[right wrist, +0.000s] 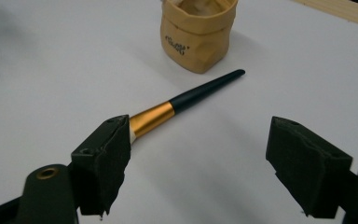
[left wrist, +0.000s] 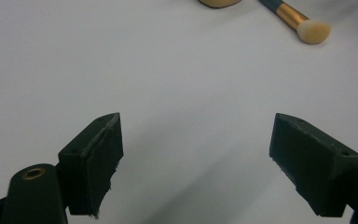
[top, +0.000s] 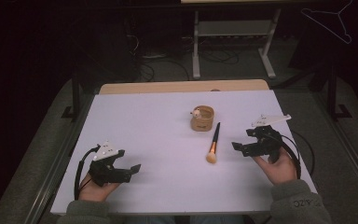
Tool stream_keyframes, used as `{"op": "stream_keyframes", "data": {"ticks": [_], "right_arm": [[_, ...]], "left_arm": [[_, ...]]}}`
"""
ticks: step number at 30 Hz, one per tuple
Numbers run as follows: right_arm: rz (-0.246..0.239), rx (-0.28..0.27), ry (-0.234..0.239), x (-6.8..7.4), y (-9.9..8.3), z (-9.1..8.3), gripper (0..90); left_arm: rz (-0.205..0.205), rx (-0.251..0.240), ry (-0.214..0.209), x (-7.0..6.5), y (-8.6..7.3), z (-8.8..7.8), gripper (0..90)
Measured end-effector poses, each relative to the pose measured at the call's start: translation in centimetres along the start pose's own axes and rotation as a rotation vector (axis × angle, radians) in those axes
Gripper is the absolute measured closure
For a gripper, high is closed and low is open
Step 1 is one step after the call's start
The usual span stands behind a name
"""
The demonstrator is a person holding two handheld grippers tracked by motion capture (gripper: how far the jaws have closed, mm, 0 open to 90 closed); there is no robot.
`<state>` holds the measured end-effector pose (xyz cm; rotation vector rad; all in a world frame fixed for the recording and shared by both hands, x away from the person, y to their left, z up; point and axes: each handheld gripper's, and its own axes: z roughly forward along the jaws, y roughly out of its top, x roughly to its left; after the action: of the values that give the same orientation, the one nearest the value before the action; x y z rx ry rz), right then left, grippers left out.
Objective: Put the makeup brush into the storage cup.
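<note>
We hold our right gripper (top: 240, 148) above the white table (top: 149, 135), its jaws spread wide with nothing between them; in the right gripper view (right wrist: 198, 158) the pads stand well apart over bare table, and the brush head is hidden behind the left-hand pad. Just beside that gripper, toward the middle of the table, lies the makeup brush (top: 213, 143), flat on the surface, its pale bristle head pointing toward our side and its dark handle pointing away. In the right gripper view the brush (right wrist: 186, 100) shows a gold band between head and black handle, and the handle's tip ends near the foot of the small tan pot (right wrist: 198, 35). From above, the pot (top: 202, 118) stands upright just beyond the brush, apart from it, with its mouth open. Something small and pale sits at its rim on the left side; we cannot tell what it is, and the rest of the inside looks tan and shadowed. Our left gripper (top: 131, 169) rests well apart from all this at the near left of the table, jaws also spread and holding nothing; in the left gripper view (left wrist: 196, 163) the brush head (left wrist: 313, 31) lies far off at the top.
</note>
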<state>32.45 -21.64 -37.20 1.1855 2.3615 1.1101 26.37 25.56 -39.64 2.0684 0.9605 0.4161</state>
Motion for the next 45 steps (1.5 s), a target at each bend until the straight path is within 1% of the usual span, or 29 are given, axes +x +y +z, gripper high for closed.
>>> {"op": "stream_keyframes", "data": {"ticks": [3,4,8,9,11,12,13,15,17,18,19,20,22,26,27,28,29,30,31,34,35,38,42,43,45], "right_arm": [[0.021,0.013,0.009,-0.1,1.0,0.6,21.7],[0.021,0.015,0.012,-0.2,1.3,0.8,22.3],[0.065,0.048,0.029,-0.3,2.6,2.0,22.3],[0.077,0.054,0.032,-0.3,2.9,2.3,22.3],[0.088,0.07,0.028,-0.4,3.4,2.9,22.5],[0.088,0.07,0.028,-0.4,3.4,2.9,22.5],[0.091,0.085,0.018,-0.4,3.9,3.5,23.0],[0.097,0.098,0.022,-0.4,4.2,4.0,23.7],[0.111,0.128,0.018,-0.3,4.6,4.8,24.0],[0.108,0.141,0.016,-0.4,4.7,5.2,24.6],[0.119,0.155,0.012,-0.3,4.9,5.6,25.0],[0.125,0.167,0.011,-0.3,5.0,5.9,25.8],[0.13,0.185,0.016,-0.4,5.1,6.7,26.9],[0.158,0.231,0.009,-0.6,5.0,8.0,27.3],[0.162,0.246,0.008,-0.6,4.9,8.3,27.3],[0.178,0.258,0.009,-0.6,4.8,8.5,27.3],[0.179,0.259,0.01,-0.6,4.8,8.8,27.8],[0.18,0.272,0.014,-0.6,4.7,9.0,28.0],[0.189,0.279,0.013,-0.5,4.7,9.2,28.3],[0.186,0.289,0.012,-0.4,4.7,9.6,29.0],[0.185,0.301,0.008,-0.3,4.6,10.0,29.7],[0.188,0.314,0.006,-0.2,4.5,10.5,30.3],[0.212,0.34,0.007,-0.2,4.3,11.3,31.5],[0.218,0.342,0.008,-0.2,4.2,11.4,31.9],[0.221,0.34,0.003,-0.1,4.2,11.6,33.1]], "left_arm": [[0.002,-0.001,-0.001,0.0,0.0,0.0,17.1],[-0.001,-0.002,-0.001,0.0,0.0,0.0,17.1],[0.002,-0.001,-0.002,0.1,0.0,0.0,17.1],[-0.008,-0.008,-0.002,0.0,0.0,0.0,17.1],[-0.014,-0.015,-0.003,0.0,0.0,0.1,17.1],[-0.014,-0.015,-0.003,0.0,0.0,0.1,17.1],[-0.005,-0.007,-0.003,0.1,-0.1,0.0,17.1],[-0.007,-0.007,-0.003,0.2,-0.1,0.0,17.1],[-0.008,-0.007,-0.003,0.2,-0.1,0.0,17.1],[-0.009,-0.005,-0.003,0.2,0.0,0.0,17.1],[-0.009,-0.006,-0.004,0.2,0.0,0.0,17.2],[-0.018,-0.015,-0.003,0.1,0.0,0.0,17.4],[-0.019,-0.016,-0.003,0.1,-0.1,0.0,17.4],[-0.011,-0.013,-0.002,0.2,0.0,0.0,17.4],[-0.013,-0.015,-0.002,0.2,0.0,0.0,17.4],[-0.02,-0.015,-0.004,0.2,-0.1,0.0,17.4],[-0.018,-0.015,-0.004,0.2,-0.1,0.0,17.3],[-0.018,-0.015,-0.005,0.1,-0.1,0.0,17.3],[-0.014,-0.015,-0.006,0.2,0.0,0.0,17.4],[-0.016,-0.016,-0.006,0.1,0.0,0.0,17.4],[-0.017,-0.016,-0.006,0.1,0.0,0.0,17.3],[-0.019,-0.016,-0.006,0.1,-0.1,0.0,17.4],[-0.017,-0.016,-0.004,0.2,0.0,0.0,17.4],[-0.011,-0.016,-0.004,0.2,0.0,0.0,17.4],[-0.011,-0.019,-0.005,0.3,-0.1,0.0,17.3]]}}
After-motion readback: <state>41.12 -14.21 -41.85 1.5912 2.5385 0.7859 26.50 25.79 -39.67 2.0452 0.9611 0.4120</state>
